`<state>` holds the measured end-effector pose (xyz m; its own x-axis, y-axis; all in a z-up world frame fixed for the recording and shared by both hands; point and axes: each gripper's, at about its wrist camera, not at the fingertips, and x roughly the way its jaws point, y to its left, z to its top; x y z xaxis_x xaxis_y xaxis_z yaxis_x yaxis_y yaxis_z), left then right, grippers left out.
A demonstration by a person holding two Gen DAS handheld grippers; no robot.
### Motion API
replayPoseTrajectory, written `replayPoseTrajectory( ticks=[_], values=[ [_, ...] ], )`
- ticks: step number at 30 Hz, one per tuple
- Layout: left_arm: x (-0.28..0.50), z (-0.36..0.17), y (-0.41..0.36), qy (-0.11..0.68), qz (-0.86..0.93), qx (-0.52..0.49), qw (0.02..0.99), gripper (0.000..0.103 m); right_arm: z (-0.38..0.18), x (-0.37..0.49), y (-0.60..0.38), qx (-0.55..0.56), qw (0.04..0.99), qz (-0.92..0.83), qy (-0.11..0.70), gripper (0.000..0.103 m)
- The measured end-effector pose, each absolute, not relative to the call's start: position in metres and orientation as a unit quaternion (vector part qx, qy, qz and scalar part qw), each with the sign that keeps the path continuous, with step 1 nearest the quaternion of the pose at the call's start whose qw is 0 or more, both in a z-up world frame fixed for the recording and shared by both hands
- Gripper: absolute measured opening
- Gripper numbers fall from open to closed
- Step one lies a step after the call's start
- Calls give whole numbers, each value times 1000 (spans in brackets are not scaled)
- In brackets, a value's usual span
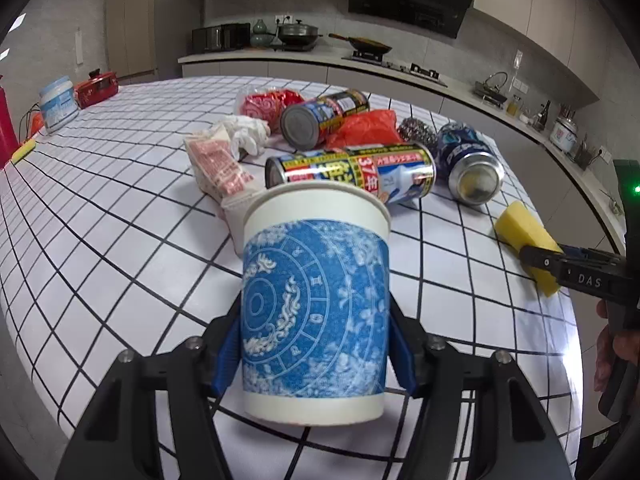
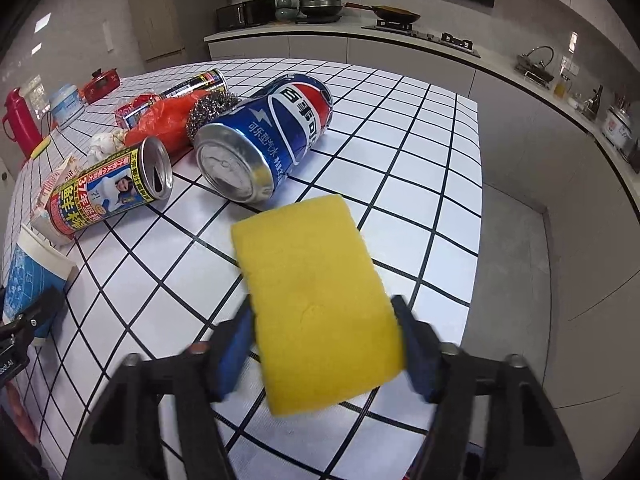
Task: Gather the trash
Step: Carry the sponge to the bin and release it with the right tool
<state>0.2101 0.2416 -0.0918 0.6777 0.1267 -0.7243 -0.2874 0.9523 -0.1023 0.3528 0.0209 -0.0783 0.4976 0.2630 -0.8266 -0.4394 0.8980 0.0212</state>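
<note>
While blue pads hide contact, left fingers (image 1: 316, 354) grasp cup (image 1: 316, 304), right fingers (image 2: 326, 354) grasp sponge (image 2: 316, 292)

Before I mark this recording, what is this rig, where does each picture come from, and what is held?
No robot: a person carries a hand-held gripper in each hand, each with a fisheye camera looking along its fingers. The left view shows the left hand-held gripper closed on a blue-patterned paper cup. The right view shows the right hand-held gripper squeezing a yellow sponge. On the checked tablecloth lie a Pepsi can, two printed cans, a steel scourer, wrappers and a red bag.
</note>
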Motion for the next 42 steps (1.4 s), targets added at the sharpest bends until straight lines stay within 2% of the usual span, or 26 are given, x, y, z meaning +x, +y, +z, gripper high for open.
replayPoseTrajectory(
  ticks=[10, 23, 33, 42],
  values=[
    [198, -71, 214, 364, 97, -86, 922, 63, -42, 315, 2, -70, 878, 208, 426, 59],
    [176, -67, 152, 359, 55, -67, 929, 63, -22, 254, -63, -45, 896, 164, 410, 59],
    [169, -67, 93, 360, 5, -49, 931, 63, -35, 219, -144, -18, 898, 105, 427, 59],
    [170, -69, 47, 364, -42, -27, 930, 63, -85, 200, -209, 9, 879, 49, 475, 59]
  ],
)
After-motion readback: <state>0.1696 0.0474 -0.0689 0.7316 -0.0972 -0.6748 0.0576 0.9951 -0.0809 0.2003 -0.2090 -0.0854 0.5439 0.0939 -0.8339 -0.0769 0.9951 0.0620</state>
